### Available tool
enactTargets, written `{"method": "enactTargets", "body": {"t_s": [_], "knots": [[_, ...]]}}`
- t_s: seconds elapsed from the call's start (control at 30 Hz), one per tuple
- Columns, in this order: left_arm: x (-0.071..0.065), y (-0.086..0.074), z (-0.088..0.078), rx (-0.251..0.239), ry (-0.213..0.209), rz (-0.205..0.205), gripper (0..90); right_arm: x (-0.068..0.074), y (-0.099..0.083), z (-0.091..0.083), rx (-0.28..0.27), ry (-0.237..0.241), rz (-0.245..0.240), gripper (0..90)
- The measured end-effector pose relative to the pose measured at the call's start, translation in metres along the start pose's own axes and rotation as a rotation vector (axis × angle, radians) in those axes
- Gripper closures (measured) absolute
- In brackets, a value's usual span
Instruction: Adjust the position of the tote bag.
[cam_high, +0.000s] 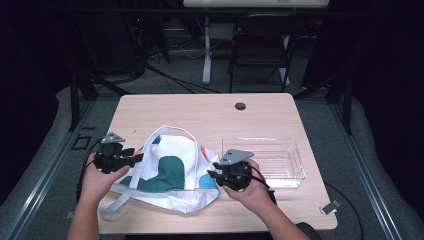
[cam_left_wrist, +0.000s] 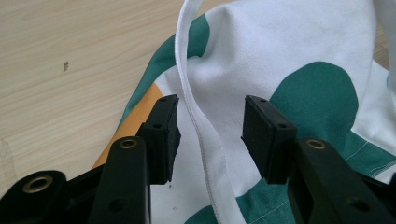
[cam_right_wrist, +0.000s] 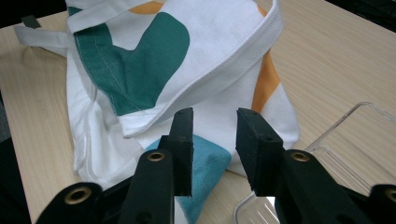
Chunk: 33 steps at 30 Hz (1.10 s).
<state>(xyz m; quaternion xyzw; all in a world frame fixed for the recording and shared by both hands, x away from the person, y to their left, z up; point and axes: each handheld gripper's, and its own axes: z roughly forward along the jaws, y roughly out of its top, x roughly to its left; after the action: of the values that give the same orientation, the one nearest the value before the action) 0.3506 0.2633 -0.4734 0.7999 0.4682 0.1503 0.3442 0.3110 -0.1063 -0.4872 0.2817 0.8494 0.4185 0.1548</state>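
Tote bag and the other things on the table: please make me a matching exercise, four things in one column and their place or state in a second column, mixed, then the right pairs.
Things:
1. tote bag
2. clear tray
3. left gripper
4. right gripper

Places or states:
A. empty, at the right side of the table
B. jaws open, a white strap between them
C. lies crumpled in the middle, white with green patches
D. jaws open above the bag's blue corner, beside the tray

Pairs: 1-C, 2-A, 3-B, 4-D
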Motion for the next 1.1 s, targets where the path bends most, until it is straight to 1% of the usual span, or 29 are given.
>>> {"method": "enactTargets", "body": {"t_s": [0.03,0.13,0.17,0.2,0.23,0.3,0.33,0.4,0.43,0.47,0.5,0.53,0.57,0.6,0.63,0.67,0.7,0.73,0.77,0.87,0.9,0.93,0.97,1.03,1.1], "knots": [[0.0,-0.001,0.001,-0.001,0.004,0.0,55.7,0.0,0.0,0.0,0.0,0.0,0.0,67.5],[0.001,-0.003,0.004,0.015,0.002,-0.006,55.5,0.002,0.001,0.002,0.001,0.011,-0.003,67.5],[0.001,-0.004,0.007,0.015,0.004,-0.009,55.2,0.004,0.0,0.005,0.002,0.024,-0.013,66.4],[0.002,-0.004,0.007,0.03,-0.001,-0.002,54.9,0.006,0.0,0.006,0.006,0.032,-0.022,66.0],[0.002,-0.004,0.007,0.03,-0.001,-0.002,54.4,0.006,0.0,0.006,0.006,0.032,-0.022,66.0],[0.002,-0.005,0.009,0.036,-0.005,-0.004,53.4,0.012,-0.001,0.011,0.025,0.038,-0.056,65.8],[0.002,-0.006,0.011,0.026,0.002,-0.006,52.6,0.013,-0.001,0.013,0.031,0.044,-0.064,65.9],[0.002,-0.006,0.011,0.034,-0.004,-0.001,52.1,0.016,-0.002,0.016,0.036,0.051,-0.069,65.8],[0.002,-0.006,0.013,0.027,0.001,-0.003,52.1,0.016,-0.002,0.016,0.036,0.051,-0.069,65.8],[0.002,-0.006,0.013,0.037,-0.006,-0.004,51.7,0.018,-0.003,0.019,0.043,0.058,-0.084,65.2],[0.002,-0.007,0.014,0.036,-0.002,-0.002,51.7,0.018,-0.003,0.019,0.043,0.058,-0.084,65.2],[0.003,-0.007,0.014,0.047,-0.007,-0.001,51.7,0.019,-0.003,0.02,0.041,0.058,-0.091,64.8],[0.003,-0.008,0.015,0.038,-0.001,-0.004,51.7,0.02,-0.004,0.021,0.04,0.06,-0.093,64.2],[0.004,-0.008,0.015,0.051,-0.007,-0.005,51.8,0.021,-0.004,0.023,0.052,0.071,-0.103,62.5],[0.004,-0.008,0.015,0.051,-0.007,-0.005,52.0,0.021,-0.004,0.023,0.052,0.071,-0.103,62.5],[0.004,-0.009,0.016,0.041,-0.001,-0.008,52.0,0.022,-0.005,0.023,0.052,0.072,-0.107,61.4],[0.004,-0.009,0.016,0.042,-0.003,-0.012,52.3,0.021,-0.005,0.025,0.054,0.073,-0.108,60.4],[0.004,-0.01,0.017,0.049,-0.01,-0.012,53.3,0.022,-0.006,0.026,0.051,0.07,-0.094,59.8],[0.004,-0.01,0.018,0.055,-0.013,-0.015,53.6,0.021,-0.007,0.028,0.066,0.07,-0.111,58.3],[0.004,-0.011,0.019,0.057,-0.014,-0.016,53.8,0.024,-0.008,0.03,0.066,0.076,-0.123,55.9],[0.005,-0.011,0.019,0.067,-0.022,-0.02,53.8,0.024,-0.008,0.03,0.066,0.076,-0.123,55.9],[0.005,-0.012,0.02,0.065,-0.02,-0.025,54.2,0.025,-0.009,0.031,0.059,0.079,-0.129,54.6],[0.006,-0.012,0.02,0.072,-0.026,-0.027,54.5,0.025,-0.008,0.031,0.071,0.082,-0.137,54.1],[0.006,-0.012,0.02,0.073,-0.027,-0.027,54.8,0.025,-0.008,0.032,0.072,0.083,-0.137,53.4],[0.007,-0.013,0.021,0.079,-0.037,-0.033,58.3,0.025,-0.009,0.032,0.07,0.094,-0.145,52.4]]}}
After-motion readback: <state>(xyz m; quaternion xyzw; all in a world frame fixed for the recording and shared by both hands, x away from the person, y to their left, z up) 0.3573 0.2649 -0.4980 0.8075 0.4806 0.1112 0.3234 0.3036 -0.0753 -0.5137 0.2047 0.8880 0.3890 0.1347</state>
